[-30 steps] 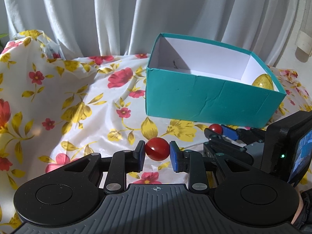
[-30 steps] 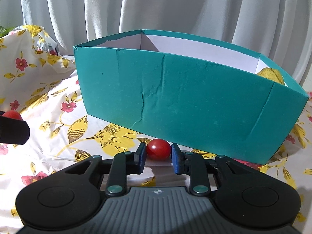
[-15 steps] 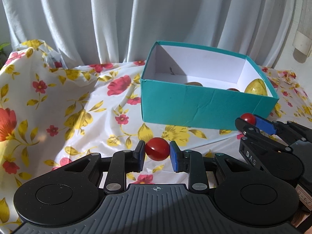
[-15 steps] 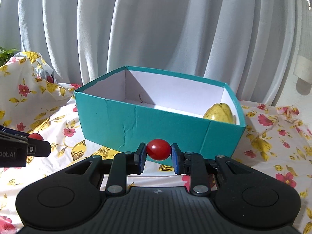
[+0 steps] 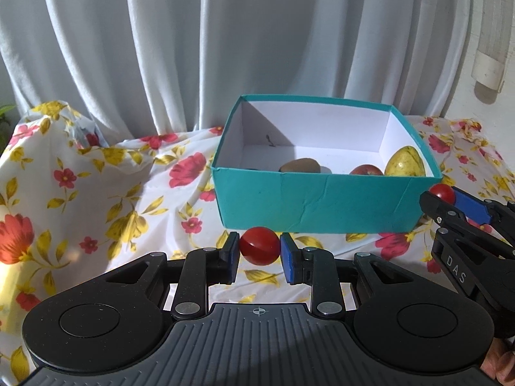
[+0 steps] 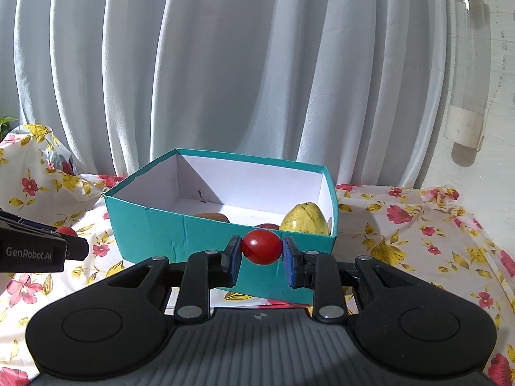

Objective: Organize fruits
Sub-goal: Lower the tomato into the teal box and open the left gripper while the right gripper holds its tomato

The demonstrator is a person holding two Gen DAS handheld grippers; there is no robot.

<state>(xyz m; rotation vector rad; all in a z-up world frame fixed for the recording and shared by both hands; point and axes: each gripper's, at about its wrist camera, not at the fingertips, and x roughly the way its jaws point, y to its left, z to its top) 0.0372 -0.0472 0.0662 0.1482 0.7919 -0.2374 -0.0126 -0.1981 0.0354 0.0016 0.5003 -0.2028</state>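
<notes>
Floral cloth (image 5: 106,193), teal box (image 5: 318,206); each claw, left (image 5: 260,254) and right (image 6: 261,254), pinching a red tomato.

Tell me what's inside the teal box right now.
Inside the teal box: a yellow-green pear, a red apple, a brown kiwi-like fruit. The front wall hides their lower parts.

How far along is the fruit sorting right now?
Done: a yellow pear, a red apple and a brown kiwi lie in the teal box. In hand: the left gripper and right gripper each clamp a cherry tomato. Left: dropping both tomatoes into the box.
</notes>
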